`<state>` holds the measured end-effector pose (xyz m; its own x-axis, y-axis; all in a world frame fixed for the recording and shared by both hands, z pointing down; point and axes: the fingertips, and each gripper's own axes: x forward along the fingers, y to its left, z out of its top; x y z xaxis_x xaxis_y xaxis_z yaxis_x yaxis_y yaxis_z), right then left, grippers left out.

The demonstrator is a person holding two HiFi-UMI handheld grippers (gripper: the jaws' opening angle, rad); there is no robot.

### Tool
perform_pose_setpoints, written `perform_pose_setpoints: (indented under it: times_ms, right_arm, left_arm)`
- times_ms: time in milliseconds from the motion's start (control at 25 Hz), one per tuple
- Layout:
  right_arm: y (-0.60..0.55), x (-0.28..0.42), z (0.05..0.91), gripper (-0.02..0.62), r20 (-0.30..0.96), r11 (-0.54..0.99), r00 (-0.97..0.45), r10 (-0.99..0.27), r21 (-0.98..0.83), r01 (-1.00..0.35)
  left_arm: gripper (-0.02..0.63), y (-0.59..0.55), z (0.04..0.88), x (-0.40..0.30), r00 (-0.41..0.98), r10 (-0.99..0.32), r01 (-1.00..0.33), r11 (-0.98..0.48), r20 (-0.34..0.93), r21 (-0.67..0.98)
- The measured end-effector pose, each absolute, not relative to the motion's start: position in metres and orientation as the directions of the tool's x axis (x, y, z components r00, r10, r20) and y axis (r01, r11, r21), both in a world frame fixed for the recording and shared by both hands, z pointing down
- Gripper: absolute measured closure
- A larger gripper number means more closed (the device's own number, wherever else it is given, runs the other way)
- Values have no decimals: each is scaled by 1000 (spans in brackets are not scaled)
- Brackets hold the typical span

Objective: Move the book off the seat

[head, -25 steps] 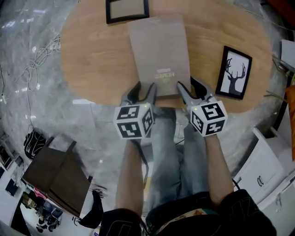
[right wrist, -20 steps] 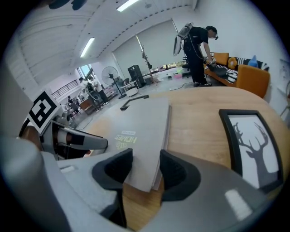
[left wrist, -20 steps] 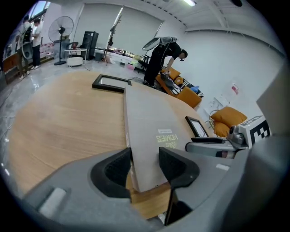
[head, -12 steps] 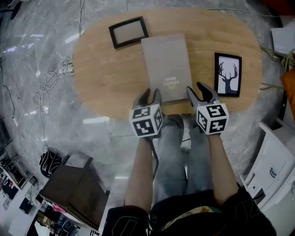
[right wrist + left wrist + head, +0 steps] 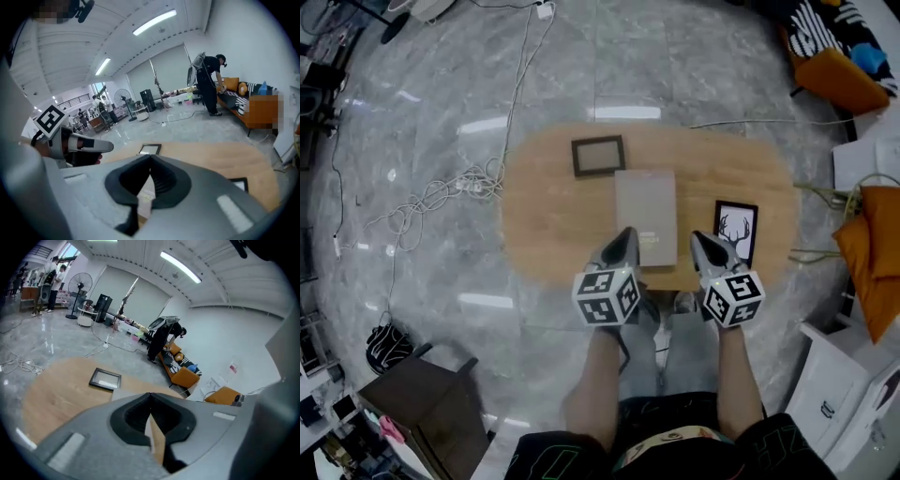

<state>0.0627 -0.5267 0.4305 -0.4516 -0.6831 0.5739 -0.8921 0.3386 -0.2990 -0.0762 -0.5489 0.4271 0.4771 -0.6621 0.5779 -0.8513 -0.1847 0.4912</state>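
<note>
Count: 1 book [image 5: 646,211], 2 picture frames: blank frame [image 5: 598,156] + deer-print frame [image 5: 736,228]. 2 tongs. Book lies flat on oval wood tabletop [image 5: 544,216] btwn the frames, by the near edge. L tongs [image 5: 626,232] and R tongs [image 5: 696,238]: jaws just been closing, tips now together, nothing btwn them. Head view: tongs cover book's near corners. Gripper views: only a sliver of book shows, thru gap under the tips.
</note>
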Motion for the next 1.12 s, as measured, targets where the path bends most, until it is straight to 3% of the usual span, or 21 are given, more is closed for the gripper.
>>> perform_pose_setpoints:
  times_ms: [240, 680, 1120]
  right_arm:
    - [-566, 93, 339, 592, 467, 330, -417, -780, -260, -908]
    - [-630, 101, 170, 592, 209, 382, -399, -893, -116, -917]
    - [-649, 108, 79, 592, 39, 408, -408, -912, -22, -913]
  left_arm:
    - [595, -583, 333, -57, 453, -759, -853, -218, 467, 474]
    - [595, -646, 144, -67, 342, -915, -938, -320, 215, 131]
    - [595, -651, 62, -79, 264, -964, -962, -263, 7, 74]
